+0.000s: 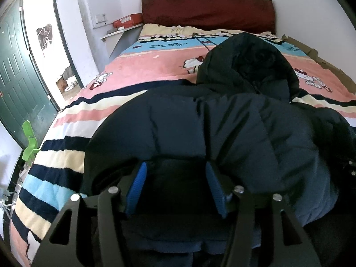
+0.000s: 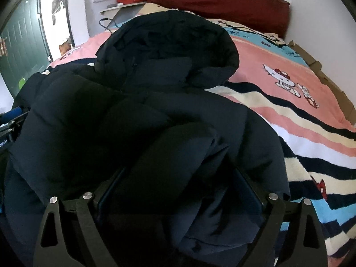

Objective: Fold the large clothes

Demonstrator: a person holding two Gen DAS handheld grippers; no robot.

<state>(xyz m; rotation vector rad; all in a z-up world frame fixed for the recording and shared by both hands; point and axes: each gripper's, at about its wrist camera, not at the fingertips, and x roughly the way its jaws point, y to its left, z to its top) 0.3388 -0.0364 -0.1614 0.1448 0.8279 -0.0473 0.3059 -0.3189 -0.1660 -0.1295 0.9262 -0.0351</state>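
Note:
A dark navy hooded puffer jacket lies on the bed, hood toward the headboard. It also fills the right wrist view. My left gripper is open, its blue pads spread around the jacket's near folded edge. My right gripper is open wide, with thick folds of the jacket bunched between its fingers. The fingertips of both are partly buried in fabric. The left gripper shows at the left edge of the right wrist view.
The bed carries a pink, blue and striped cartoon-cat blanket and a dark red headboard. A green door and a bright doorway are at left. A shelf with a red box stands by the bed. Cardboard lines the right side.

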